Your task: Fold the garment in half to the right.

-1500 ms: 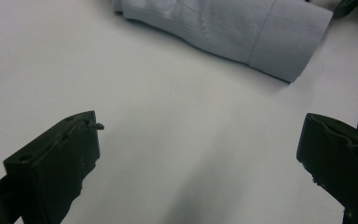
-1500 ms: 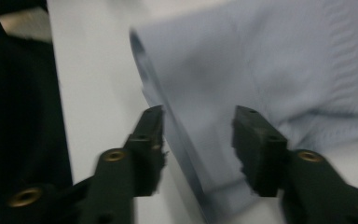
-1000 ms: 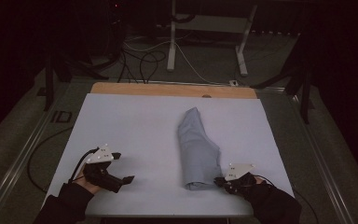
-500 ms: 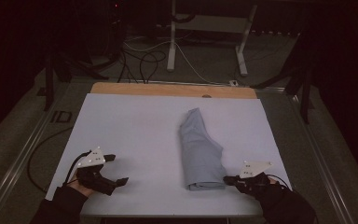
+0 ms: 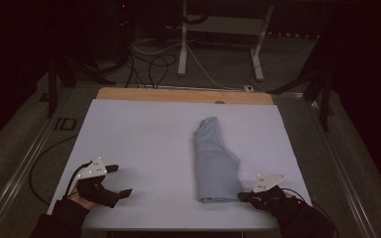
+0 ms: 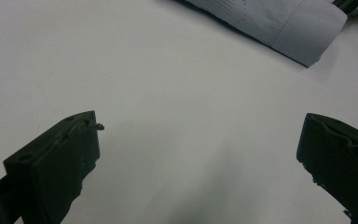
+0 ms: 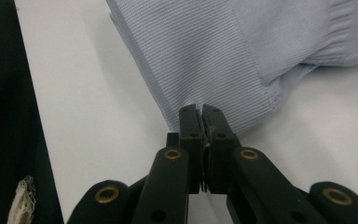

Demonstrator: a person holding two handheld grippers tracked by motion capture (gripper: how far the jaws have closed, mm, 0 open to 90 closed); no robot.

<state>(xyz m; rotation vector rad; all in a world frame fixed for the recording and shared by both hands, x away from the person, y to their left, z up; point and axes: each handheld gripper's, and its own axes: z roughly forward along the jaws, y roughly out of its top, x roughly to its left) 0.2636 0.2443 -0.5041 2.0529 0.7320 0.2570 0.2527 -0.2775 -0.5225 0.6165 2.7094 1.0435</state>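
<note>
A pale blue cloth (image 5: 213,158), folded into a long narrow shape, lies right of the middle of the white table (image 5: 144,139). My right gripper (image 5: 243,197) is at its near right corner. In the right gripper view the jaws are pressed together, and the right gripper (image 7: 201,108) is shut on the corner of the cloth (image 7: 214,56). My left gripper (image 5: 123,180) rests at the near left of the table with its jaws wide apart. In the left gripper view the left gripper (image 6: 200,123) has only bare white table between its jaws, and the cloth (image 6: 279,23) lies far off at the top right.
A wooden strip (image 5: 178,94) runs along the table's far edge. Behind it, cables (image 5: 149,64) and the legs of a metal stand (image 5: 183,44) are on the dark floor. A metal rail (image 5: 25,163) borders the table's left side.
Both hands have drawn slightly toward the near edge. The right gripper shifted a little to the right, and the cloth's lower right side spread out with it.
</note>
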